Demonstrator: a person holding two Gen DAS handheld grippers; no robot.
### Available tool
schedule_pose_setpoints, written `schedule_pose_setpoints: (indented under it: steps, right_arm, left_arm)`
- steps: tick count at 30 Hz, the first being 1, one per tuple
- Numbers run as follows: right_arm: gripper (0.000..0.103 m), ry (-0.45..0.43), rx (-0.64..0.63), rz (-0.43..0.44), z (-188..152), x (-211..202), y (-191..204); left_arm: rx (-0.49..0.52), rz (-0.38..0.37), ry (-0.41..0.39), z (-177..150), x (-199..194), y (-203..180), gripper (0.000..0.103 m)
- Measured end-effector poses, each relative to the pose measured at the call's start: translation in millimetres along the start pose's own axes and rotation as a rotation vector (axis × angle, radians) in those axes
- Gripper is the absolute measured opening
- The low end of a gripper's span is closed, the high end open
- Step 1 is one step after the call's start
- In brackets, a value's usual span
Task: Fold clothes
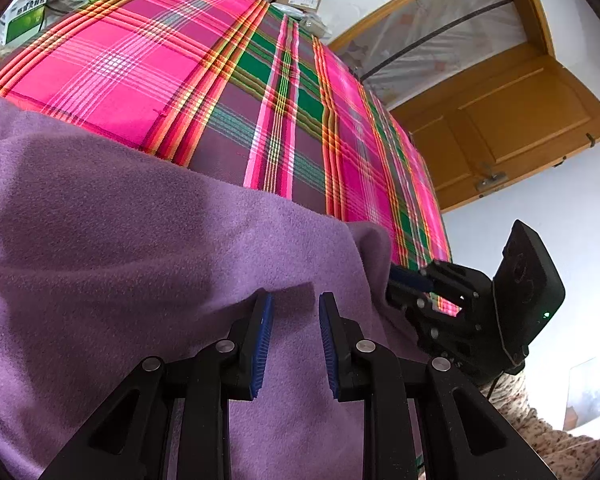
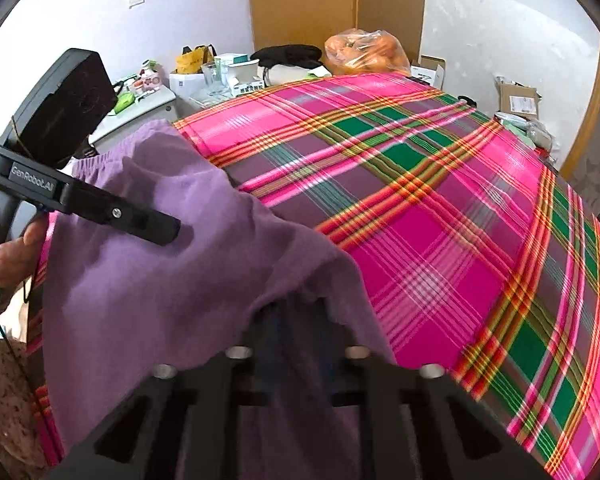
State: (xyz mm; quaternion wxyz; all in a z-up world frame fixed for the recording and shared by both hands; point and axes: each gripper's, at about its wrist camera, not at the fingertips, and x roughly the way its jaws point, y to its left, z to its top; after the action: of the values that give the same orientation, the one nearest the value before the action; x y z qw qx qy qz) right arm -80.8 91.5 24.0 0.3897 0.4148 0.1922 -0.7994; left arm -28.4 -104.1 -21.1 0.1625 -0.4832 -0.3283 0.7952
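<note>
Your left tool [image 1: 296,340] stands spread, its blue pads [image 1: 262,344] apart and hovering just over the purple fleece garment [image 1: 140,240], gripping nothing. Your right tool [image 2: 296,344] is draped by the same fleece; its fingertips are hidden and blurred, so whether it pinches the cloth cannot be told from its own view (in the left wrist view it sits at the garment's right edge, apparently on the hem).

The garment lies at the near edge of the plaid sheet [image 2: 440,220], bunched toward you, its elastic waistband [image 2: 100,160] at the far left.

To perform this step well, lower the left tool onto a single edge of the fleece and close fully before lifting. Match both tools in height, draw the cloth taut between them, then carry the edge across the open sheet.
</note>
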Motion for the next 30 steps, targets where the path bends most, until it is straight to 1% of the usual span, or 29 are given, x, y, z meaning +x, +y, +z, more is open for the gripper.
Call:
schedule_pose_setpoints:
  steps: [1, 4, 8, 9, 10, 11, 14, 16, 19, 21, 23, 24, 30]
  right_arm:
    - [0.003, -0.004, 0.006, -0.023, 1, 0, -1]
    - [0.002, -0.037, 0.056, -0.08, 3, -6, -11]
    - [0.0, -0.101, 0.168, -0.119, 5, -22, -37]
    - [0.0, -0.095, 0.171, -0.139, 5, -20, -41]
    - [0.0, -0.089, 0.184, -0.139, 5, -18, -45]
    - [0.0, -0.086, 0.212, -0.107, 3, -16, -50]
    - [0.0, -0.087, 0.276, -0.058, -3, -13, -60]
    - [0.0, -0.092, 0.286, 0.013, -6, -16, -61]
    - [0.002, -0.067, 0.202, 0.084, -6, -22, -48]
    - [0.008, -0.029, 0.119, 0.1, -6, -21, -36]
    - [0.02, 0.019, 0.071, 0.093, -9, -16, -28]
    - [0.022, 0.043, 0.05, 0.083, -10, -11, -23]
    - [0.025, 0.05, -0.009, 0.041, -7, -5, -5]
  left_arm:
    - [0.0, -0.001, 0.001, 0, 0, 0, 0.024]
    - [0.0, -0.002, 0.002, 1, 0, 0, 0.024]
    - [-0.003, -0.003, 0.002, 1, 0, 0, 0.024]
    - [-0.003, -0.003, 0.002, 1, 0, 0, 0.024]
    - [-0.003, -0.003, 0.001, 1, 1, 0, 0.024]
    - [-0.003, -0.003, 0.001, 1, 1, 0, 0.024]
    - [-0.005, -0.006, 0.0, 1, 1, 1, 0.024]
    - [-0.003, -0.004, 0.001, 1, 1, 1, 0.024]
    - [-0.004, -0.005, 0.0, 1, 0, 1, 0.024]
    - [-0.004, -0.005, -0.001, 1, 0, 1, 0.024]
    - [-0.007, -0.008, -0.003, 0, 0, 1, 0.024]
    - [-0.008, -0.009, -0.004, 0, 0, 1, 0.024]
    - [-0.009, -0.009, -0.004, 0, -1, 1, 0.024]
